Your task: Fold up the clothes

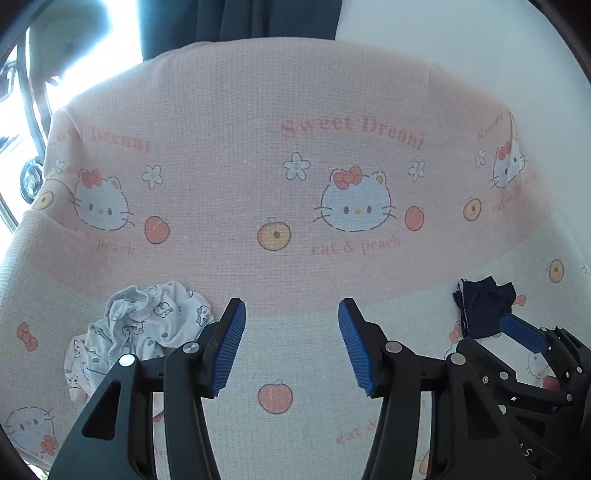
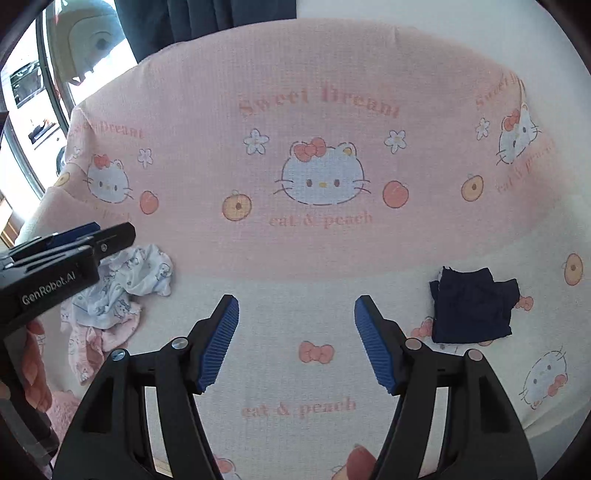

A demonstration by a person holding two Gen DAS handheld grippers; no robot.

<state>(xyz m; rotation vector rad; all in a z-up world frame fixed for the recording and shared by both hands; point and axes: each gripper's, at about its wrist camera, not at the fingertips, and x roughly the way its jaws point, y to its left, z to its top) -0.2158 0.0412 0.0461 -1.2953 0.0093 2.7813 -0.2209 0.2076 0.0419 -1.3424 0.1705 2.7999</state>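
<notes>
A crumpled heap of white and pale pink printed clothes [image 1: 144,325] [image 2: 118,291] lies on the left of the cartoon-cat blanket [image 1: 280,184] [image 2: 314,258]. A folded dark navy garment [image 1: 484,306] [image 2: 472,306] rests on the right. My left gripper [image 1: 291,339] hangs above the blanket between the two, open with nothing between its blue pads; the heap sits just left of its left finger. My right gripper [image 2: 295,339] is also open and empty, above bare blanket, with the navy garment to its right. In each wrist view the other gripper shows at the frame's edge.
The blanket covers a bed that ends at a white wall [image 1: 461,44] on the far right. Dark curtains [image 1: 240,22] hang behind it, and a bright window [image 2: 29,110] lies at the far left. A fingertip [image 2: 360,461] shows at the lower edge of the right wrist view.
</notes>
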